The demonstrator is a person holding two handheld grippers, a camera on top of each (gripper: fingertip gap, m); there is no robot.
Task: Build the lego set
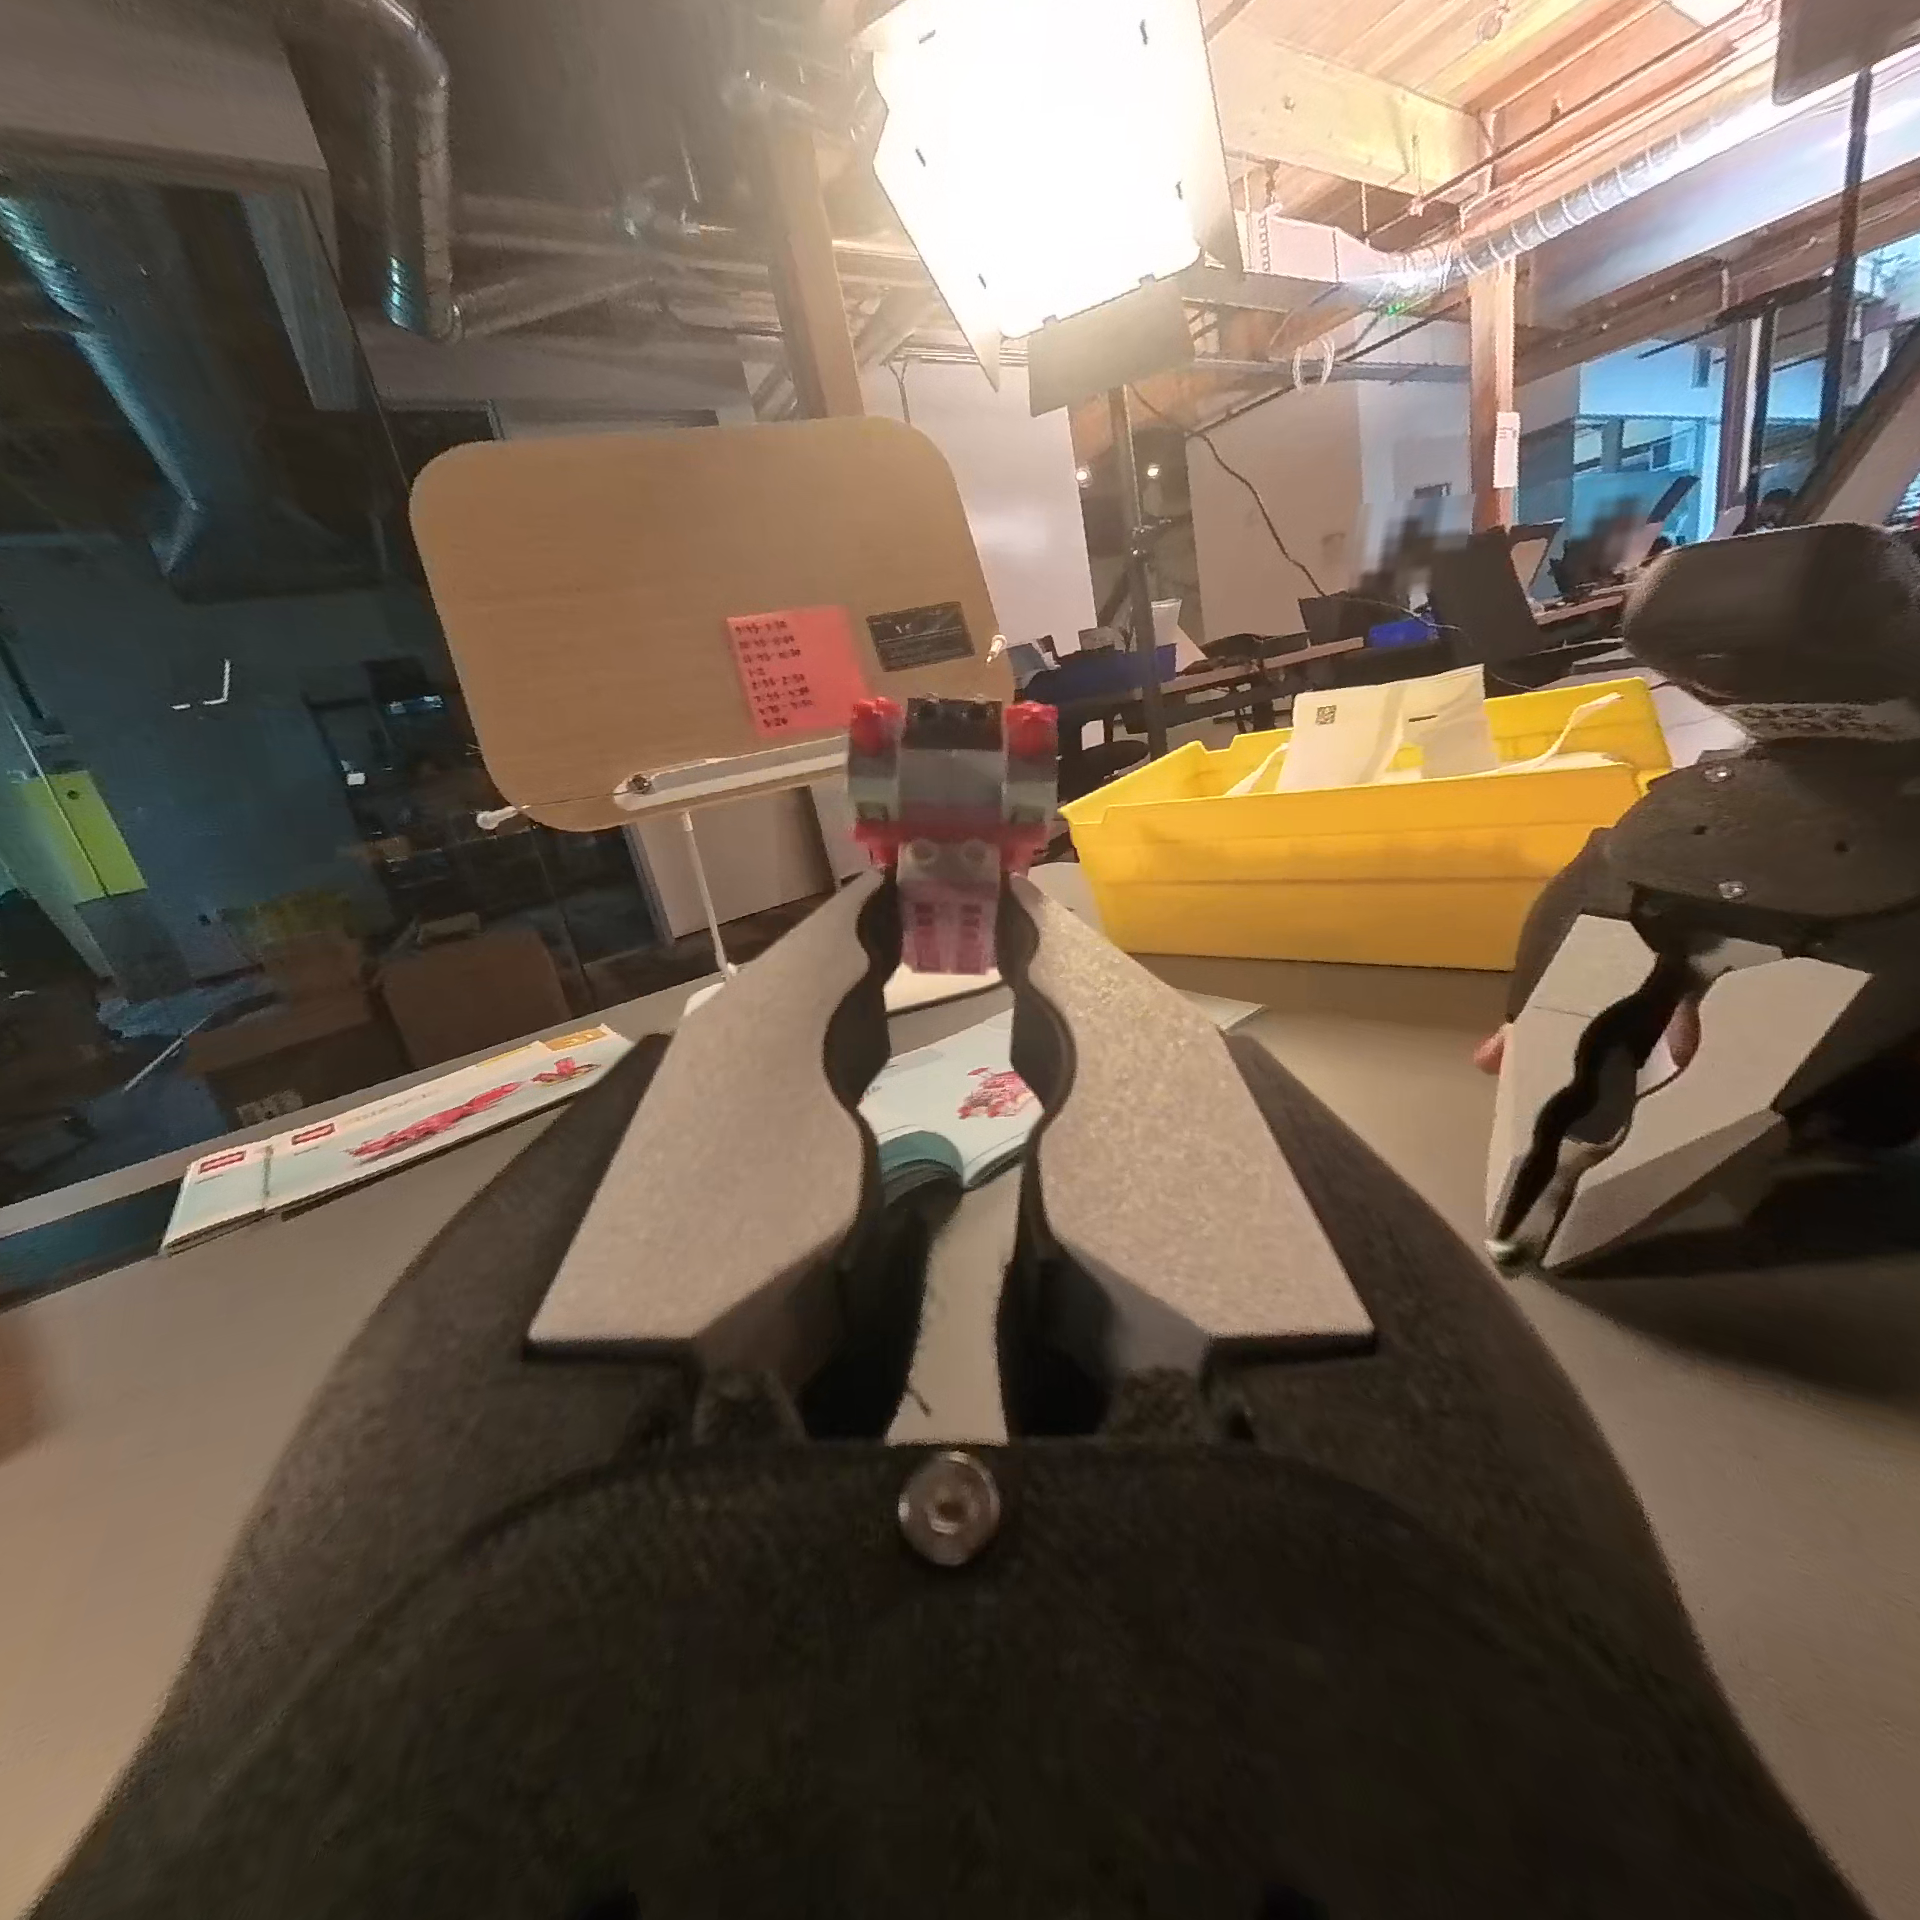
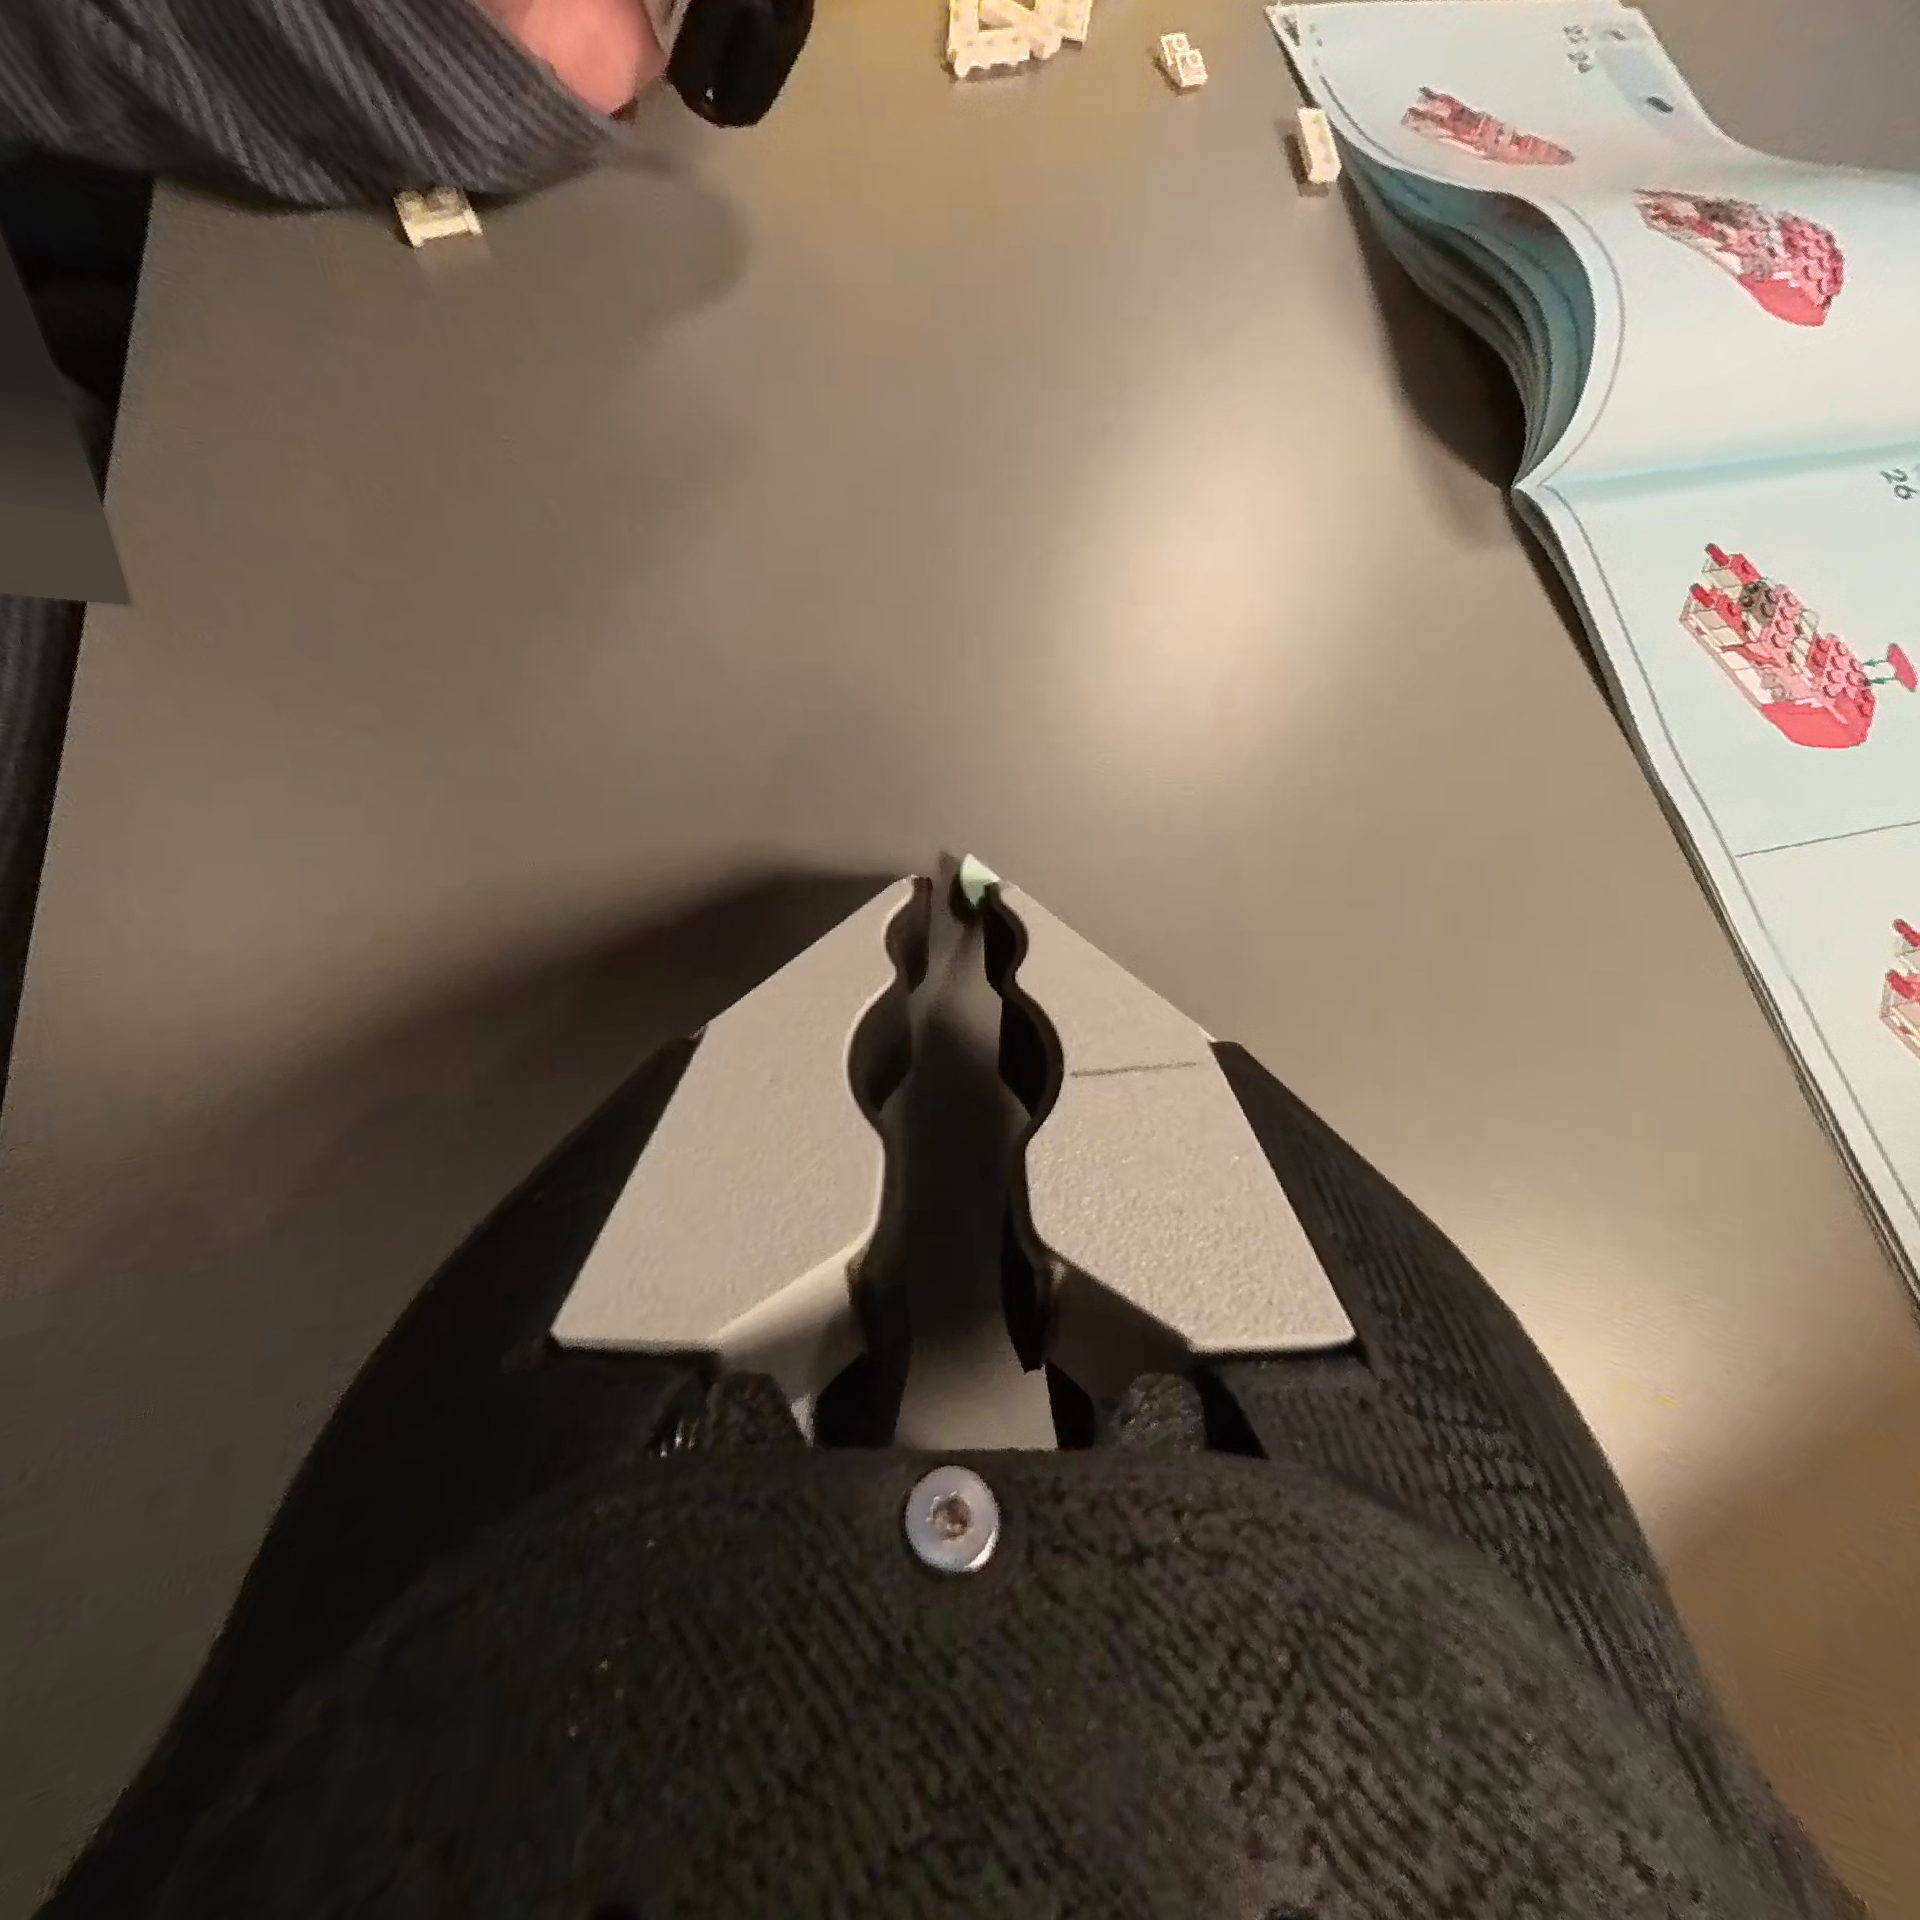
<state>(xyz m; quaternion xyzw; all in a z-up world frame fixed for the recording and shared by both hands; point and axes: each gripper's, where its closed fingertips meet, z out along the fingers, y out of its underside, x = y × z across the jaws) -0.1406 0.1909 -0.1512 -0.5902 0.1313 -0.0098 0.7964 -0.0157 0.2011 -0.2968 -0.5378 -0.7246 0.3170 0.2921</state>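
My left gripper [image 1: 948, 904] is shut on a small brick model [image 1: 951, 790] of red, grey, black and pink bricks. Its pads press on the pink lower part and hold the model up above the table. My right gripper [image 2: 954, 885] points down at the grey table [image 2: 727, 571], its tips closed on a small light green piece [image 2: 975, 878] that rests on the table against the right pad. The right gripper also shows in the left wrist view [image 1: 1512, 1247], tips on the table.
An open instruction booklet [image 2: 1714, 468] lies to the right. Loose cream bricks [image 2: 1013, 31] lie at the far edge, one [image 2: 436, 213] beside a dark sleeve [image 2: 260, 94]. A yellow bin [image 1: 1299, 873], a wooden board on a stand [image 1: 675, 623] and a second booklet [image 1: 395, 1143] are nearby. Spacing between my two grippers at the tips: around 20 cm.
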